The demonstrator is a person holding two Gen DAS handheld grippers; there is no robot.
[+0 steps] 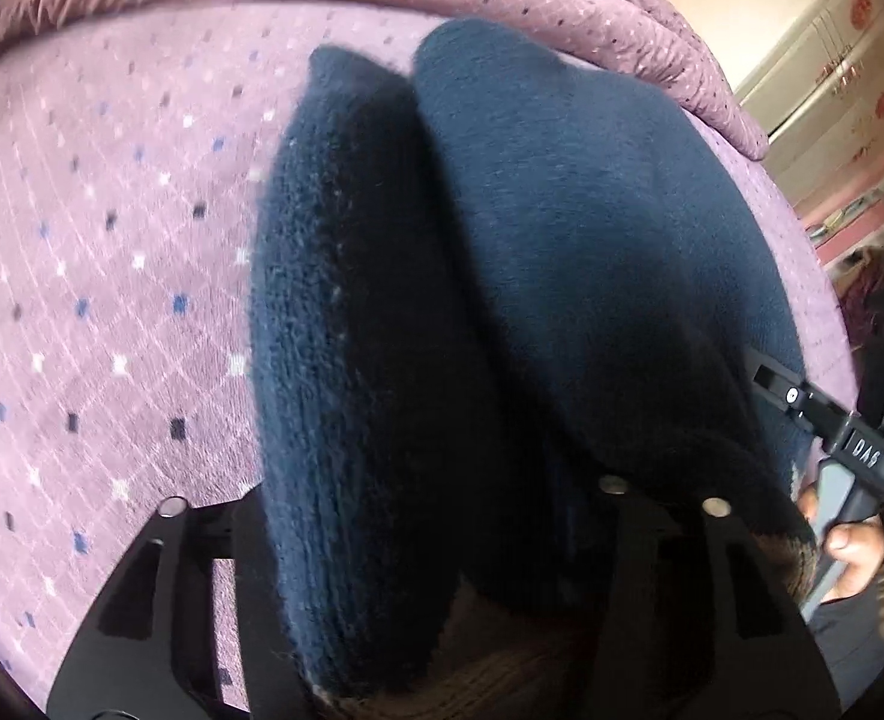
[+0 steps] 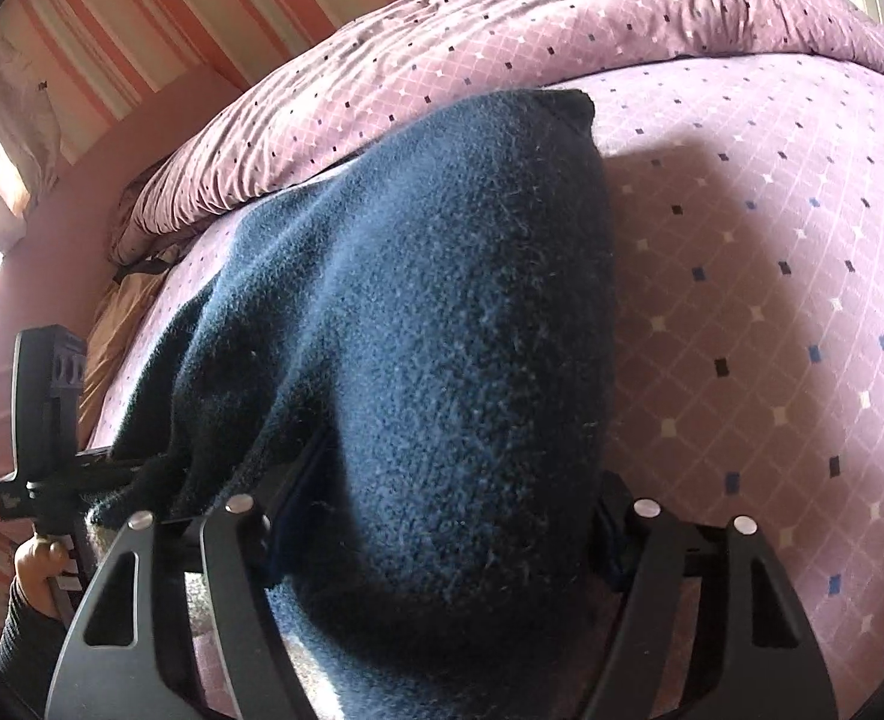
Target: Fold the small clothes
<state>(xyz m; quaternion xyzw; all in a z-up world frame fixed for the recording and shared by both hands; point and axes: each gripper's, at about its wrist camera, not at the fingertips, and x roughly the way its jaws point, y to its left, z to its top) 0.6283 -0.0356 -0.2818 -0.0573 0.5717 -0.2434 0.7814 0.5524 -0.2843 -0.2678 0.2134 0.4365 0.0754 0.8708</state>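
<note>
A small dark blue fleece garment (image 1: 562,252) hangs between both grippers above the purple bed. It drapes forward in two lobes and its far end reaches toward the quilt. My left gripper (image 1: 430,540) is shut on its near edge; the fabric hides the fingertips. In the right wrist view the same garment (image 2: 454,324) covers my right gripper (image 2: 436,546), which is shut on its other edge. The right gripper shows in the left wrist view at the right edge (image 1: 826,420), and the left gripper shows at the left in the right wrist view (image 2: 52,480).
The bed sheet (image 1: 112,276) is purple with small diamond marks. A rumpled quilt (image 2: 562,18) of the same pattern lies along the far side. A cream wardrobe (image 1: 832,84) stands beyond the bed's right. A striped wall (image 2: 142,18) lies to the left.
</note>
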